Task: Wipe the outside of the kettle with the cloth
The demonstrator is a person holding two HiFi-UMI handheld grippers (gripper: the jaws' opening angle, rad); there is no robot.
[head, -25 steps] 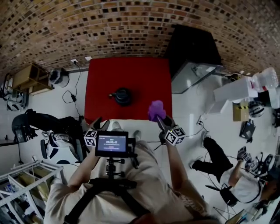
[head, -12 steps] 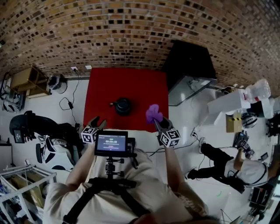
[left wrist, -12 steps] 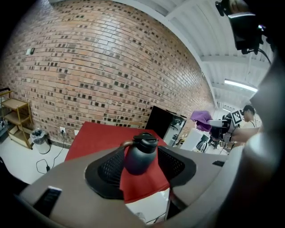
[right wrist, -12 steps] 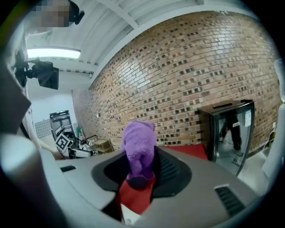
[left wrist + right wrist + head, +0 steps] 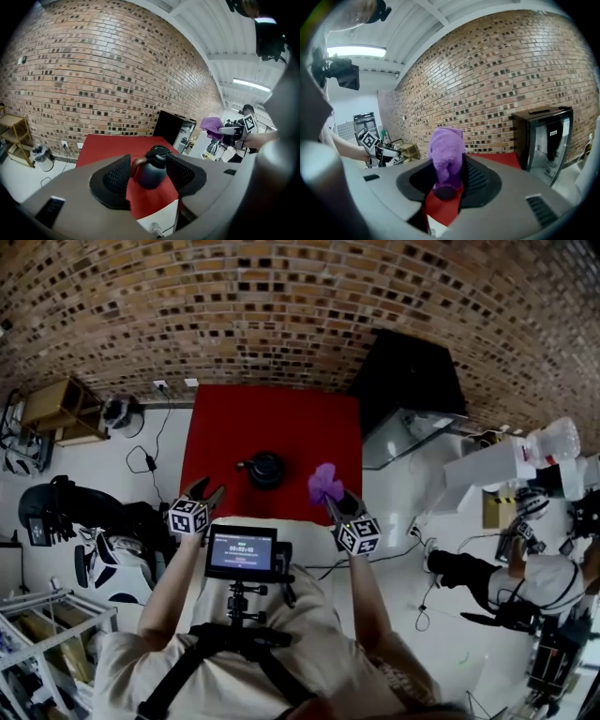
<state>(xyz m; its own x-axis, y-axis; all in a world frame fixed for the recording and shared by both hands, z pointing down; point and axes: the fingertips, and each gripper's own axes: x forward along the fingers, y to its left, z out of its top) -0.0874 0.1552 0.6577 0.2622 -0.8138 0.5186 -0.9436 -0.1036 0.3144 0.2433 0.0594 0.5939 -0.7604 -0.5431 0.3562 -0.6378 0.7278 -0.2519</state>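
Note:
A dark kettle point(image 5: 264, 468) with a brown handle stands near the front of the red table point(image 5: 274, 418). In the left gripper view the kettle point(image 5: 152, 168) shows between the jaws but farther off. My left gripper point(image 5: 205, 493) is open, held over the table's front left edge with nothing in it. My right gripper point(image 5: 335, 502) is shut on a purple cloth point(image 5: 324, 483), which sticks up from its jaws to the right of the kettle. In the right gripper view the cloth point(image 5: 446, 157) fills the gap between the jaws, and it also shows far right as a purple cloth point(image 5: 212, 127) in the left gripper view.
A brick wall point(image 5: 281, 306) runs behind the table. A black cabinet point(image 5: 409, 367) stands to the table's right. A wooden shelf point(image 5: 56, 407) and cables lie at the left. A person point(image 5: 525, 582) crouches on the floor at far right. A camera screen point(image 5: 241, 552) sits at my chest.
Both grippers have moved forward and a little left toward the table. The right gripper keeps hold of the purple cloth. The person at right has shifted.

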